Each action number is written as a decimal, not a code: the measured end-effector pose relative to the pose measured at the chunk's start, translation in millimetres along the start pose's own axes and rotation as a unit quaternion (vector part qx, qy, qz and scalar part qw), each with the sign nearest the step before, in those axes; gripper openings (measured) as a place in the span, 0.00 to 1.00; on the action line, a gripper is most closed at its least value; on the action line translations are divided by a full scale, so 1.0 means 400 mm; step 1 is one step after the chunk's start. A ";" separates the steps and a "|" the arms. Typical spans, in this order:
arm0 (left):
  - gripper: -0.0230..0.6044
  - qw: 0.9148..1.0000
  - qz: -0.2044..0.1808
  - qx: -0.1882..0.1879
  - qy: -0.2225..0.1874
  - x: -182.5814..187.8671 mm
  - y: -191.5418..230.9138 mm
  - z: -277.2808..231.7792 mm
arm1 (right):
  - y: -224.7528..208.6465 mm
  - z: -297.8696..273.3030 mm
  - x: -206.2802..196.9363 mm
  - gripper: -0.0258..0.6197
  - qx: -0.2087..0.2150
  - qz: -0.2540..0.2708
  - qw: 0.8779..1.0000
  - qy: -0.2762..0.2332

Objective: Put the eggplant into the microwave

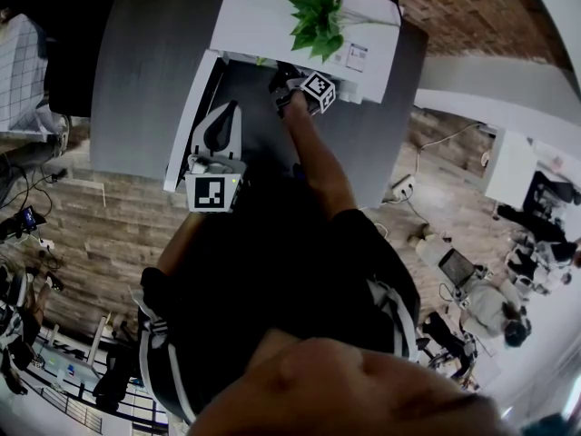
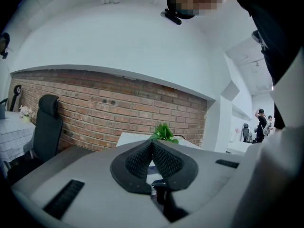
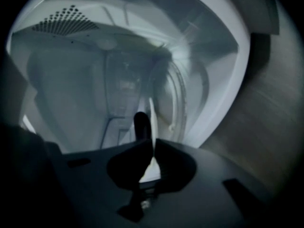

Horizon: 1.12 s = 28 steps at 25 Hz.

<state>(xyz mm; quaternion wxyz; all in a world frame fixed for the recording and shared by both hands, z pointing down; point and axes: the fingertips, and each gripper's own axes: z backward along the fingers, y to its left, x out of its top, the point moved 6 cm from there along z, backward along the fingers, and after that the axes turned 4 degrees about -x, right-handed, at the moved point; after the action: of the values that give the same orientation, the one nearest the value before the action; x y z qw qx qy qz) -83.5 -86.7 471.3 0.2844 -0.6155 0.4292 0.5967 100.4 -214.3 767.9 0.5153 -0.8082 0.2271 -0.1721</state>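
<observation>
Currently the placing step is in hand: my right claw (image 3: 153, 144) is inside the open white box-shaped microwave (image 3: 223, 80), pinched nearly shut on the dark, slender eggplant (image 3: 141, 124). Next move, as I judge it: lower, then release. My left claw (image 2: 152, 145) is closed and empty.

Rough brick wall (image 2: 118, 108); matt grey table (image 1: 145, 62); glossy white microwave (image 3: 66, 89) interior.

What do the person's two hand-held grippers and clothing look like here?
The left hand-held gripper and right hand-held gripper match: smooth grey bodies with dark slots, and two black rounded jaws with ribbed pads. Each carries a white marker cube with black square patterns, the left cube and the right cube. The person wears a dark short-sleeved top.
</observation>
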 end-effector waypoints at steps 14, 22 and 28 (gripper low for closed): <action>0.09 1.000 0.004 -0.002 0.003 -0.006 -0.003 -0.004 | 0.007 0.007 0.022 0.25 -0.005 0.066 0.997 -0.034; 0.09 1.000 -0.001 -0.006 0.003 -0.005 -0.007 -0.004 | 0.028 0.017 0.020 0.28 -0.044 0.237 0.969 -0.052; 0.09 1.000 0.004 -0.006 0.007 -0.006 -0.007 -0.003 | 0.034 0.015 0.014 0.34 -0.059 0.339 0.939 -0.026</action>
<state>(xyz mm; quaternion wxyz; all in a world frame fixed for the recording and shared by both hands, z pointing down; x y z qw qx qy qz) -80.2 -86.0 473.5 0.2753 -0.6196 0.4298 0.5963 105.5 -217.8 753.1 0.5000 -0.7166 0.4839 0.0477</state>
